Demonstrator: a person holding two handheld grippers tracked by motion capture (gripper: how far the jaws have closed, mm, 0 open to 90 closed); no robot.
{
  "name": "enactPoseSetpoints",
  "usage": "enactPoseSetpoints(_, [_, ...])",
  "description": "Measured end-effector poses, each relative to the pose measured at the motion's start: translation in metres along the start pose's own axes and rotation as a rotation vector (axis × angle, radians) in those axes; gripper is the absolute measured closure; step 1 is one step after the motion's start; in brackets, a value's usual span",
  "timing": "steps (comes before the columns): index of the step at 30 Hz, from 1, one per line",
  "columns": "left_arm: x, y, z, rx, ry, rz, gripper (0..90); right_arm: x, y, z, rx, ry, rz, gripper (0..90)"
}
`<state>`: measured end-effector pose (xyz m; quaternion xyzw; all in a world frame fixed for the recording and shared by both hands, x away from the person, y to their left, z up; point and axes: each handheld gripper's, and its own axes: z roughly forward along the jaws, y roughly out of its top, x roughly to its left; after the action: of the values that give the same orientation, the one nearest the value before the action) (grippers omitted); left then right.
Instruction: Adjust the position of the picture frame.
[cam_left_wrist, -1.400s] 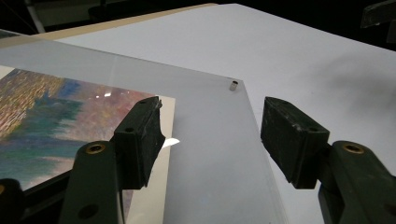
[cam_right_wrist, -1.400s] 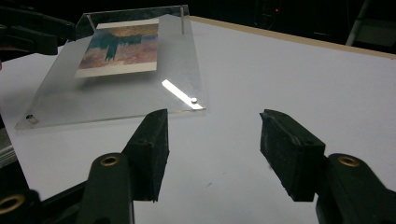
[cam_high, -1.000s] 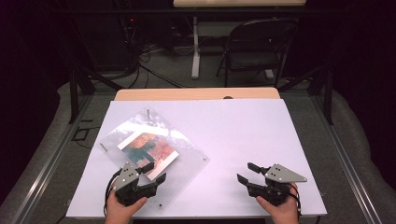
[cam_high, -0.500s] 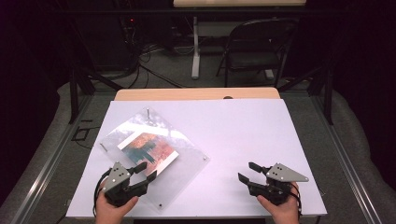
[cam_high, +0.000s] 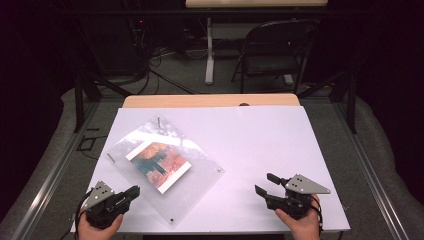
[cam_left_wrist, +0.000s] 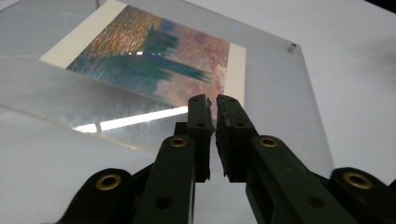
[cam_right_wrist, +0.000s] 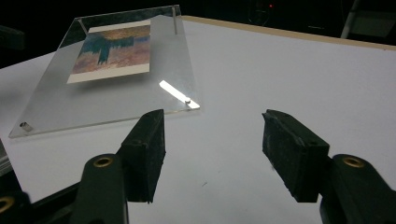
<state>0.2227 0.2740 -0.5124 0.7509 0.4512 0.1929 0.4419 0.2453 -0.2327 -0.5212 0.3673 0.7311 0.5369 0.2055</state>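
A clear acrylic frame lies flat and turned cornerwise on the left half of the white table. It holds a picture in teal, orange and pink, and small metal pins stand at its corners. My left gripper is at the near left corner of the table, pointing at the frame's near edge. Its jaws have just been closing and now stand shut with nothing between them. My right gripper rests at the near right, open and empty. It faces the frame across bare table.
A wooden strip runs along the table's far edge. Beyond it stand a dark folding chair and a white table leg, with cables on the floor. The white surface is bare to the right of the frame.
My left gripper has moved left, from over the frame's near edge to the table's near left corner, and its jaws have closed. The right gripper has stayed put.
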Motion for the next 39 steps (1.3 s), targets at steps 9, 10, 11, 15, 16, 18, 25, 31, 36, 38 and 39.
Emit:
enactPoseSetpoints(9, [0.008,-0.013,-0.003,0.063,0.026,-0.013,90.0,0.0,0.0,0.0,-0.003,-0.003,0.002,38.3])
enactPoseSetpoints(10, [0.009,-0.016,-0.002,0.086,0.039,-0.006,90.0,0.0,0.0,0.0,-0.004,-0.002,0.002,38.2])
enactPoseSetpoints(11, [0.01,-0.017,-0.002,0.097,0.043,-0.003,90.0,0.0,0.0,0.0,-0.003,-0.002,0.002,38.2])
enactPoseSetpoints(15, [0.014,-0.019,0.003,0.127,0.041,-0.014,90.0,-0.001,0.0,0.0,0.0,-0.001,0.005,38.2])
enactPoseSetpoints(16, [0.014,-0.019,0.005,0.132,0.04,-0.013,90.0,-0.001,0.0,0.0,-0.001,-0.001,0.005,38.2])
enactPoseSetpoints(18, [0.015,-0.018,0.008,0.147,0.037,-0.013,90.0,-0.001,0.0,0.0,-0.001,-0.001,0.006,38.1])
enactPoseSetpoints(25, [0.018,-0.017,0.019,0.203,0.039,-0.013,90.0,-0.002,0.0,0.0,-0.003,0.001,0.011,38.0])
enactPoseSetpoints(31, [0.02,-0.016,0.025,0.234,0.038,-0.012,90.0,-0.002,0.0,0.0,-0.003,0.0,0.013,38.0])
enactPoseSetpoints(36, [0.021,-0.014,0.032,0.266,0.035,0.004,90.0,-0.002,0.0,0.0,-0.004,-0.001,0.014,38.0])
enactPoseSetpoints(38, [0.02,-0.013,0.034,0.276,0.032,0.011,90.0,-0.002,0.0,0.0,-0.003,-0.002,0.015,38.0])
enactPoseSetpoints(39, [0.02,-0.013,0.036,0.279,0.035,0.016,90.0,-0.002,0.0,0.0,0.0,-0.001,0.016,38.0])
